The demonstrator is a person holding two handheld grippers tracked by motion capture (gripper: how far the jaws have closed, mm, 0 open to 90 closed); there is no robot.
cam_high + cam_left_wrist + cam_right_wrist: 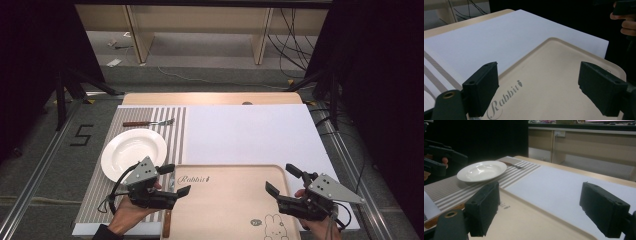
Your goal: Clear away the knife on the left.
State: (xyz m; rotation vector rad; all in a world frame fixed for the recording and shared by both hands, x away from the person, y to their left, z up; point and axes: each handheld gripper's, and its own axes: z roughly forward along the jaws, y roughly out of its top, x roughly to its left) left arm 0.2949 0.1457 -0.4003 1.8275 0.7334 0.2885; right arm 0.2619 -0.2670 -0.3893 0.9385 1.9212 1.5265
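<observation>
Left claw [175,180]: released, holds nothing, over tray [227,200] left edge
Right claw [283,180]: released, empty
Advice: grip both tray rims evenly, lift level, avoid knife [166,224]

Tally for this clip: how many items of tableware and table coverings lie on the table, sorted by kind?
Round white ceramic plate: 1
Beige wooden tray with rabbit print: 1
Wooden-handled utensils: 2 (fork above the plate; a brown handle left of the tray, its head hidden by the left claw)
Striped grey-and-white placemat: 1
Plain white rectangular sheet: 1
Total: 6
</observation>
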